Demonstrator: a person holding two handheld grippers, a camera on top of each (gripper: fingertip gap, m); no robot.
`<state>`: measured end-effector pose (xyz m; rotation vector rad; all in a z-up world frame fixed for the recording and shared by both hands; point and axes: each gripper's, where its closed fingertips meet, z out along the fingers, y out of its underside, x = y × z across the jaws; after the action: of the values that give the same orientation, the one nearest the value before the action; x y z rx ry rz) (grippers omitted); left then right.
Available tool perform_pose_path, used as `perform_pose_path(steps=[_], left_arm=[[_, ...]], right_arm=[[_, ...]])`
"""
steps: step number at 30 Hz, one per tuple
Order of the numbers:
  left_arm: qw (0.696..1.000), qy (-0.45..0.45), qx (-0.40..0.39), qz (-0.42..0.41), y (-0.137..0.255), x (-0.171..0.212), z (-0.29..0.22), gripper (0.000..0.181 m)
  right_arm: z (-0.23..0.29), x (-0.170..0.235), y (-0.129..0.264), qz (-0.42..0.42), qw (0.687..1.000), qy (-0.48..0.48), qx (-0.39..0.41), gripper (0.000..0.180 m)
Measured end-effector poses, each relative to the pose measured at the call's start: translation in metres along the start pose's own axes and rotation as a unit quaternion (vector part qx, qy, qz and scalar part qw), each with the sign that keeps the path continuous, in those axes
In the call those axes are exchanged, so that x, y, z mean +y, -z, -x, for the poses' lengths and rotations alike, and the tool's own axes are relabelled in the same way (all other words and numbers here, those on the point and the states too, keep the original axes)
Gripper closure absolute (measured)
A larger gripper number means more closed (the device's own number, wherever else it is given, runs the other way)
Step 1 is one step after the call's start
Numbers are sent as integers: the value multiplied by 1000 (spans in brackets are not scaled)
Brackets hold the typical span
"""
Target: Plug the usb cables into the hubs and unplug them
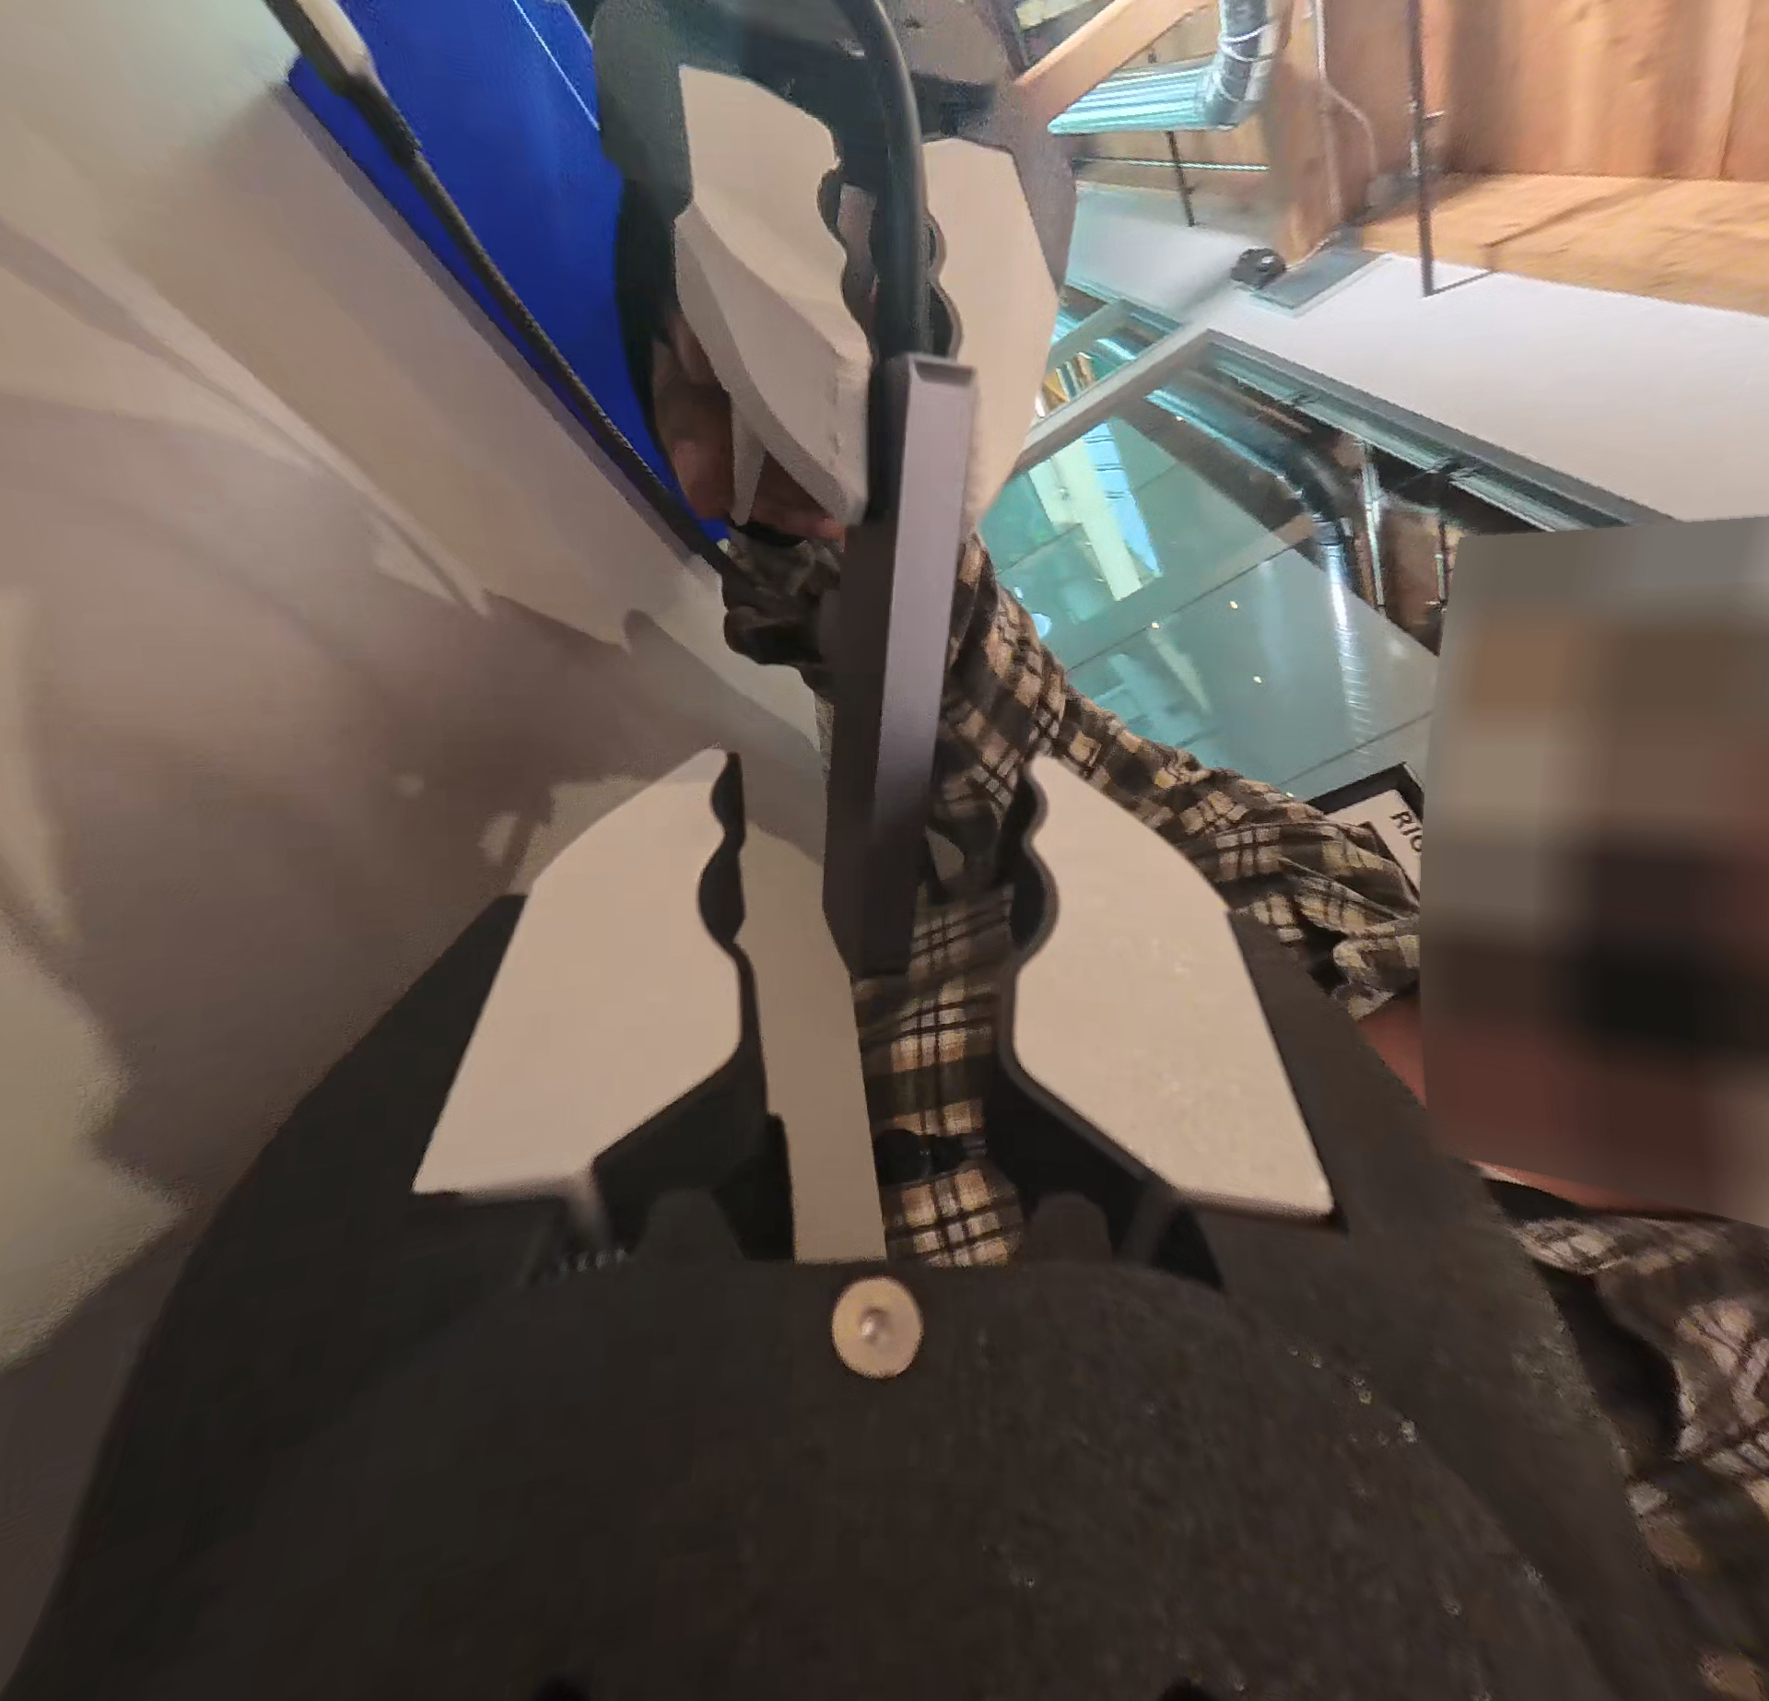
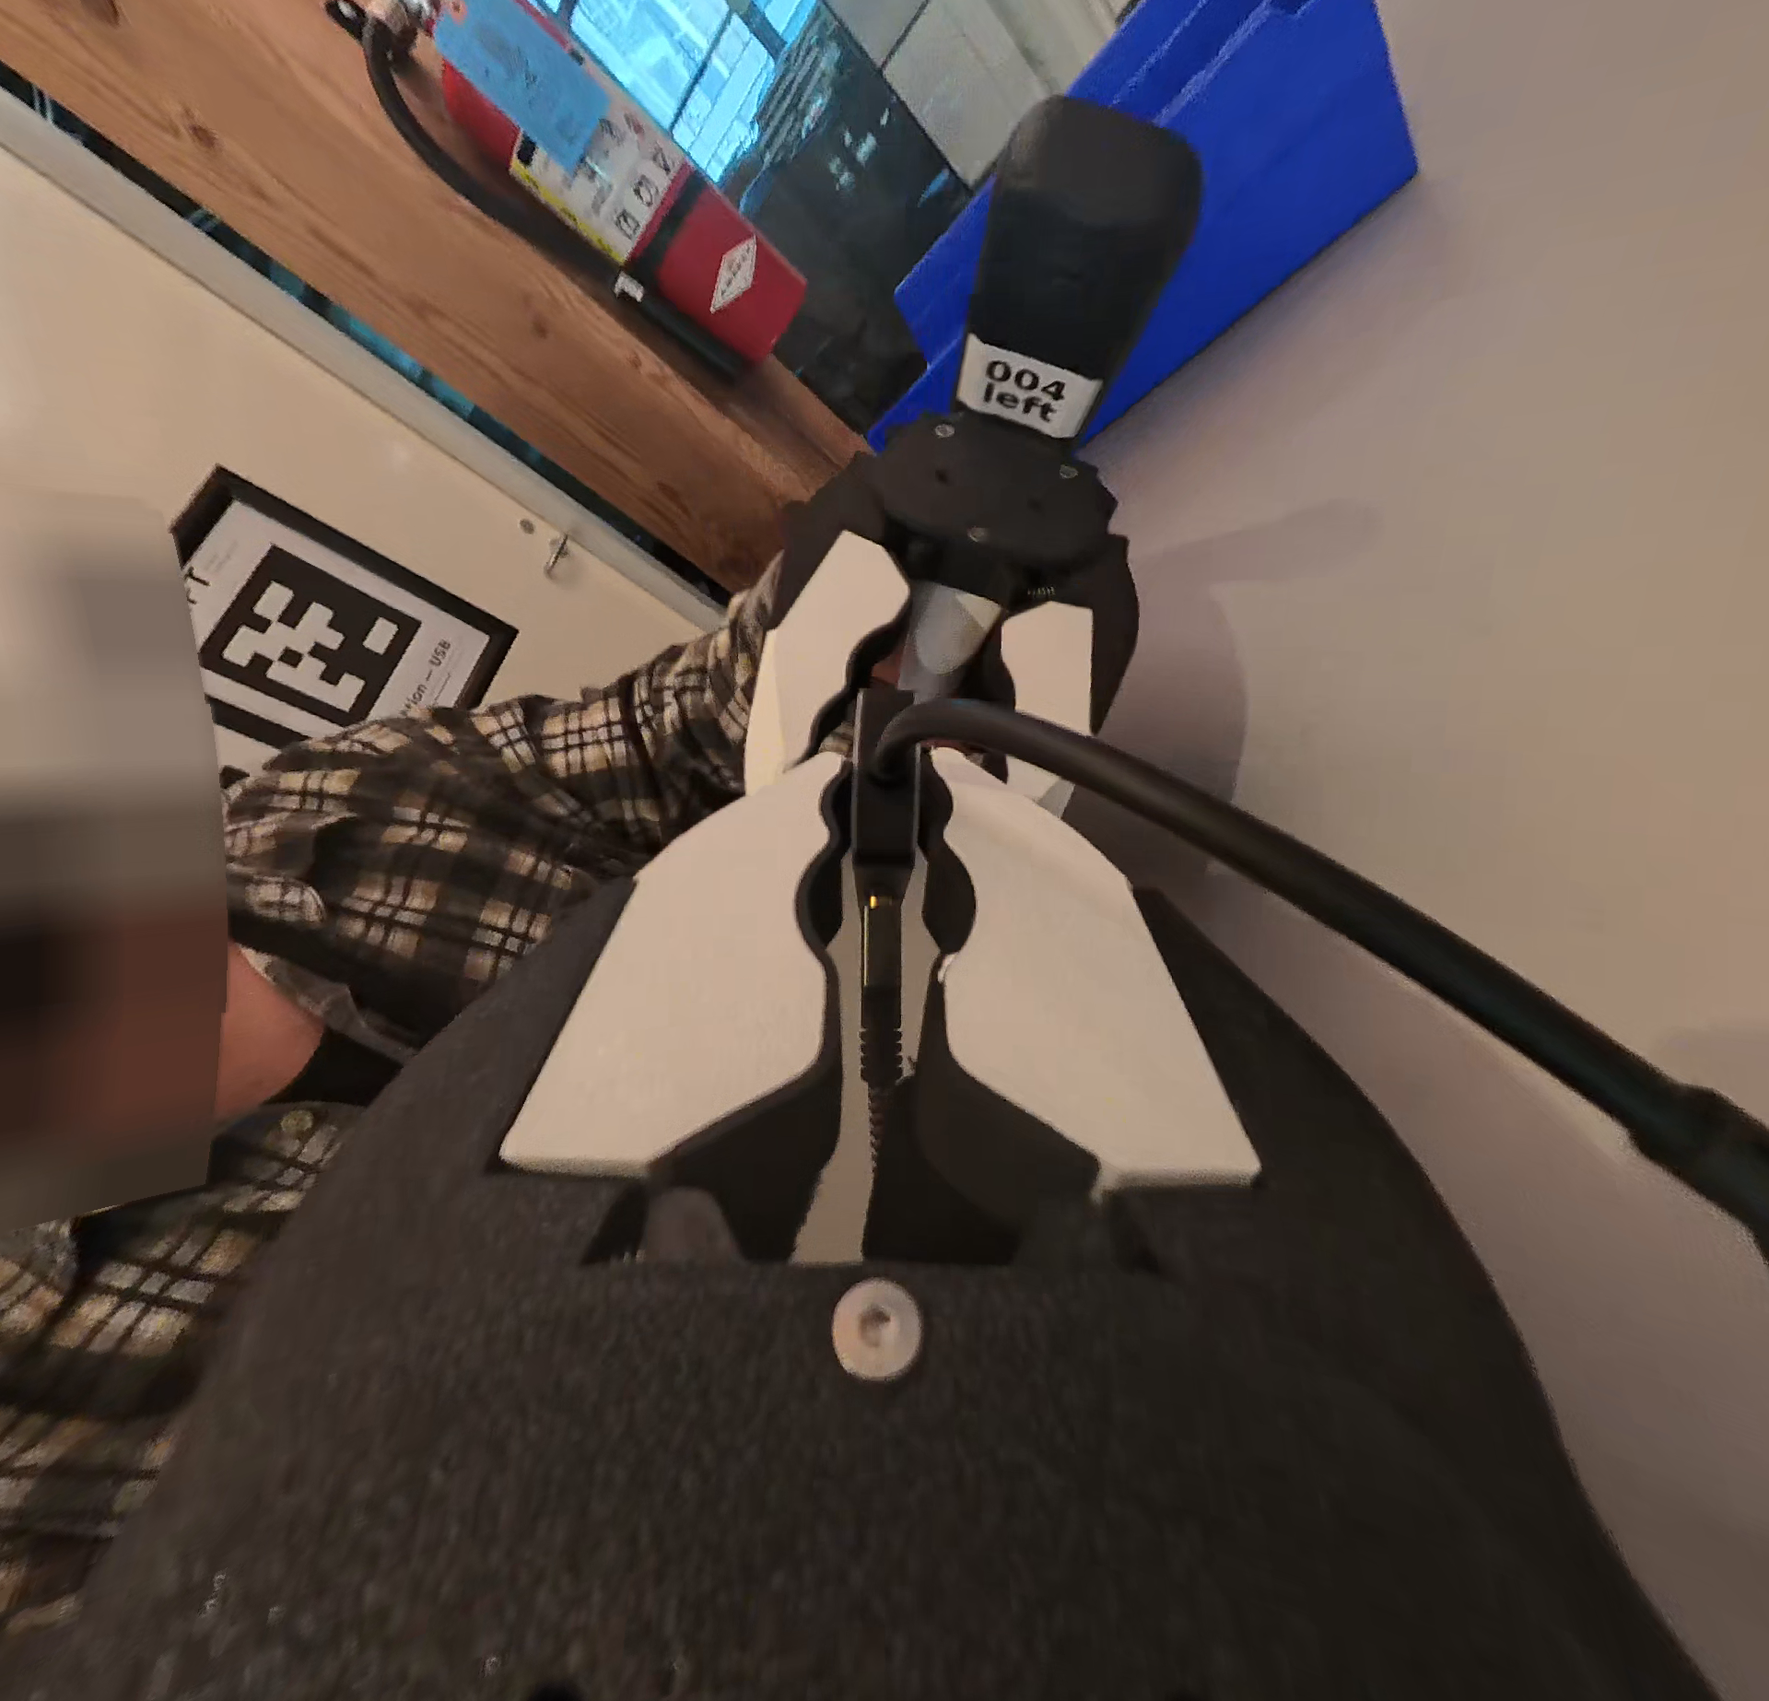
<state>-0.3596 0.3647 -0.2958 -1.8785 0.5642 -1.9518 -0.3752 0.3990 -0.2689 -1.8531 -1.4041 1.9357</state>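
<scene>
A long grey usb hub [image 1: 890, 650] hangs in the air between my two grippers. My right gripper [image 2: 885, 779] is shut on its far end [image 2: 883, 813]. The right gripper also shows at the top of the left wrist view [image 1: 919, 497]. A thick black cable [image 2: 1340, 899] leaves that end and curves away over the table; it also shows in the left wrist view [image 1: 895, 171]. A ribbed black plug piece sits between the right jaws. My left gripper [image 1: 881, 765] is open. The hub's near end lies between its jaws, against one finger, with a gap to the other. The left gripper also shows in the right wrist view [image 2: 909, 755].
The white table [image 1: 239, 410] lies to one side with a blue bin [image 2: 1244, 123] on it. The person's plaid sleeve [image 1: 1101, 746] is close behind the hub. A red fire extinguisher [image 2: 689, 238] and a framed marker card [image 2: 316, 640] are on the walls behind. About 5 cm separates my left fingertips from my right.
</scene>
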Motion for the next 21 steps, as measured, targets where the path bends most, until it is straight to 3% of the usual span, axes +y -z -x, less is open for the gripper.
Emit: perform_pose_path(steps=[3,5,8,12,14,17,21], left_arm=[[1000,-5,9,25,-8,5,3,142],[999,-14,12,30,-10,5,3,162],[999,-46,-22,3,-5,-6,9,169],[995,-77,-57,-33,6,-20,16,169],[991,-96,-83,-49,11,-25,22,169],[986,-102,-105,-83,17,-32,31,169],[983,-84,-96,-132,22,-41,34,169]], right_arm=[[-1,3,-5,22,1000,8,2,169],[-1,1,-7,26,1000,11,1,169],[-10,-7,-2,3,999,26,24,166],[1,-19,18,-73,994,74,14,137],[2,-19,31,-100,983,140,69,132],[2,-11,44,-101,941,257,197,124],[-13,5,46,-72,885,309,341,129]])
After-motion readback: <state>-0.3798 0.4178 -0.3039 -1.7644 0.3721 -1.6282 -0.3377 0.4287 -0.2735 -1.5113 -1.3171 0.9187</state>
